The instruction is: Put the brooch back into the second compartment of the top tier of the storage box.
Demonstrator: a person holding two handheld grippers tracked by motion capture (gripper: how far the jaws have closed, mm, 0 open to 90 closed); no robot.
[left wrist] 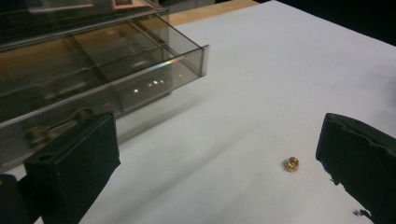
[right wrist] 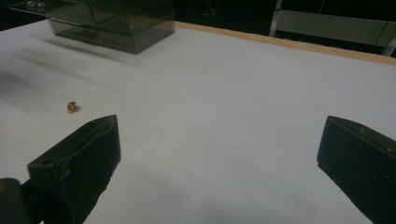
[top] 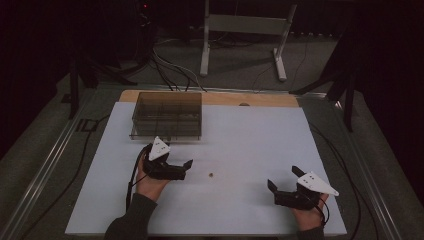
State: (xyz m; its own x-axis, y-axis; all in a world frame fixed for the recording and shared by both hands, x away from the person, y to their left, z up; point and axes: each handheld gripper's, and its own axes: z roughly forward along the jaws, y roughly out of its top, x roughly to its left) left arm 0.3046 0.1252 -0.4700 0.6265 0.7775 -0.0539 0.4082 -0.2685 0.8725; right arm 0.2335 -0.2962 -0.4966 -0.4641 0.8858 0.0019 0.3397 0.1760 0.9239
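A: Where does the small gold piece [top: 211, 175] lie?

B: It rests on the white table [top: 250, 135], out in the open, between the two grippers and nearer the left one. In the left gripper view the gold piece [left wrist: 292, 164] sits just beside the inner face of the right-hand jaw, not touching it. In the right gripper view the same piece [right wrist: 72, 107] shows well off to the left, beyond the tip of the left-hand jaw.

A: And the left gripper [top: 182, 165]?

B: The person's left hand [top: 150, 182] holds it low over the table, just in front of the smoky clear box [top: 167, 116]. Its jaws stand wide apart with nothing between them; the gold piece lies just outside the gap's far side, on the bare surface.

A: What about the right gripper [top: 282, 180]?

B: The right hand [top: 310, 215] holds it near the table's front right corner, well apart from the gold piece. Its jaws are also spread wide and grip nothing; bare white table lies between them.

A: Describe the box.

B: It is a tinted transparent case with inner dividers, standing toward the back left of the table. In the left gripper view the box [left wrist: 116, 70] sits near, to the left of the jaws, and small shiny bits glint inside, too blurred to name. In the right gripper view the box [right wrist: 116, 23] stands far off at the top left.
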